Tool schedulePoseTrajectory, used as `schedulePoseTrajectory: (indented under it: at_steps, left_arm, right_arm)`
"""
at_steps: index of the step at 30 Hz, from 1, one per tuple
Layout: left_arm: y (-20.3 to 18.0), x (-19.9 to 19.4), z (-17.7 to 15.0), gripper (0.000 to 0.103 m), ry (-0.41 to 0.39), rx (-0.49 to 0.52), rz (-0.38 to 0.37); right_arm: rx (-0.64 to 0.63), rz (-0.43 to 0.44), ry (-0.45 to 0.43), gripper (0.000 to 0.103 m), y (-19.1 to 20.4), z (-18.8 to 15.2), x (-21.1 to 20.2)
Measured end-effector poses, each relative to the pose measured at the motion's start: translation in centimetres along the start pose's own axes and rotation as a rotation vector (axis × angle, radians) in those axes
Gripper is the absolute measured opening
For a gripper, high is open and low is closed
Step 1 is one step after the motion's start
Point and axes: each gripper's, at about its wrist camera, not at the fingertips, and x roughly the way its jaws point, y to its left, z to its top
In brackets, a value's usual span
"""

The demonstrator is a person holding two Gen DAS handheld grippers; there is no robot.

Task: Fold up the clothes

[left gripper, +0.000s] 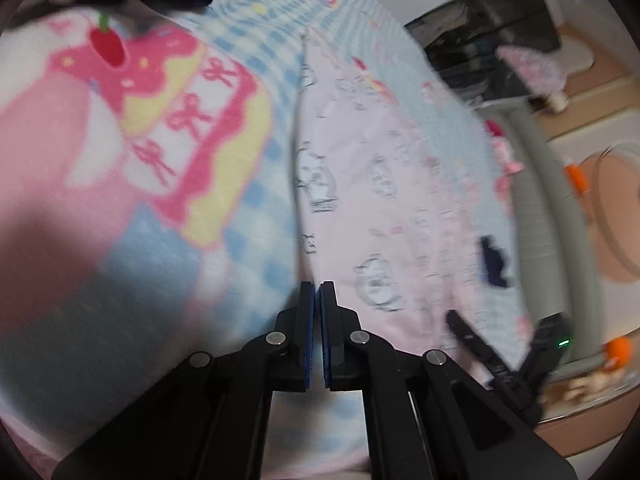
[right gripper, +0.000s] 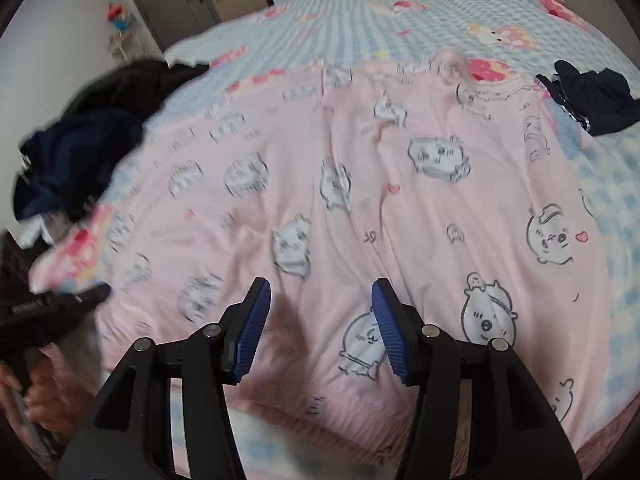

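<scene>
A pink garment (right gripper: 360,200) printed with white cartoon animals lies spread flat on the bed, and in the left wrist view it (left gripper: 400,184) stretches away to the right. My left gripper (left gripper: 319,292) is shut right at the garment's left edge, with the fabric apparently pinched between its pads. In the right wrist view the left gripper (right gripper: 100,294), held by a hand (right gripper: 40,396), touches the garment's near left corner. My right gripper (right gripper: 320,300) hovers open over the near hem with nothing between its fingers. It also shows in the left wrist view as the right gripper (left gripper: 480,344).
The bedspread (right gripper: 360,12) is blue-checked with pink cartoon patches. A pile of dark clothes (right gripper: 80,140) lies at the bed's left, and another dark garment (right gripper: 592,96) at the right. Beside the bed stand a dark shelf (left gripper: 488,52) and a round table (left gripper: 616,208).
</scene>
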Motion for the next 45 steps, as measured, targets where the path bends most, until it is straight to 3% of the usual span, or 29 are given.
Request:
schedulePoseTrajectory:
  at_steps: [1, 4, 6, 8, 9, 13, 14, 16, 18, 20, 22, 23, 27, 29, 32, 34, 38, 41, 45]
  left_arm:
    - [-0.1, 0.0, 0.0, 0.007, 0.0, -0.003, -0.018]
    - [-0.2, 1.2, -0.3, 0.038, 0.053, -0.016, -0.051]
    - [-0.4, 1.8, -0.6, 0.03, 0.065, -0.011, -0.023]
    - [-0.3, 1.8, -0.6, 0.015, 0.064, -0.024, -0.041]
    - [-0.2, 1.8, -0.5, 0.013, 0.064, -0.032, -0.055]
    - [0.3, 1.6, -0.3, 0.014, 0.063, -0.066, -0.112]
    - [0.4, 1.5, -0.2, 0.017, 0.063, -0.074, -0.126]
    - [0.6, 1.4, -0.1, 0.034, 0.062, -0.091, -0.154]
    - [-0.1, 2.2, -0.2, 0.039, 0.075, -0.06, -0.129]
    - [-1.1, 2.9, -0.2, 0.036, 0.072, -0.007, -0.08]
    - [-1.9, 3.3, -0.2, 0.027, 0.053, 0.044, -0.027]
    - [-2.0, 3.3, -0.2, 0.015, 0.045, 0.06, 0.001]
    - [-1.2, 2.7, -0.3, 0.006, 0.03, 0.076, 0.131]
    - [-0.6, 1.8, -0.5, 0.006, 0.02, 0.048, 0.138]
    - [0.3, 0.4, -0.8, 0.006, 0.005, 0.01, 0.12]
    - [0.7, 0.2, -0.7, 0.007, 0.008, -0.027, 0.033]
    - [1.4, 0.2, 0.4, 0.021, -0.005, -0.086, -0.092]
    - [1.0, 1.1, 1.4, 0.038, 0.005, -0.08, -0.125]
    - [-0.1, 3.3, 2.0, 0.041, 0.038, -0.028, -0.103]
  right_arm:
    - [-0.011, -0.003, -0.004, 0.054, 0.4, 0.1, 0.0]
    - [-0.064, -0.037, 0.023, 0.054, 1.5, -0.1, 1.1]
    - [-0.09, -0.064, 0.064, 0.054, 1.8, -1.0, 2.6]
    - [-0.113, -0.084, 0.058, 0.054, 2.0, -1.8, 2.9]
    - [-0.117, -0.088, 0.045, 0.054, 2.1, -2.0, 2.5]
    - [-0.089, -0.08, -0.011, 0.054, 2.0, -1.6, 0.0]
    - [-0.088, -0.066, -0.034, 0.054, 2.3, -1.4, -0.8]
    - [-0.118, -0.002, -0.055, 0.054, 3.2, -1.3, -1.6]
    - [-0.137, 0.059, -0.036, 0.054, 4.2, -1.5, -1.2]
    - [-0.123, 0.106, 0.023, 0.038, 4.6, -1.9, 0.2]
    - [-0.127, 0.098, 0.085, 0.033, 4.8, -2.7, 1.8]
    - [-0.136, 0.087, 0.103, 0.032, 4.8, -3.1, 2.3]
    - [-0.141, 0.094, 0.094, 0.031, 4.9, -3.0, 1.7]
    - [-0.123, 0.098, 0.062, 0.031, 4.4, -2.5, 0.7]
    - [-0.115, 0.018, -0.005, 0.034, 3.0, -1.3, -0.8]
    - [-0.06, -0.005, 0.014, 0.034, 1.3, -0.8, -0.4]
    - [-0.003, 0.007, 0.048, 0.034, -0.6, -0.5, 0.4]
    - [-0.052, 0.002, 0.013, 0.034, 0.5, 1.2, 0.1]
    - [-0.092, -0.022, 0.022, 0.034, 1.2, 3.7, 1.1]
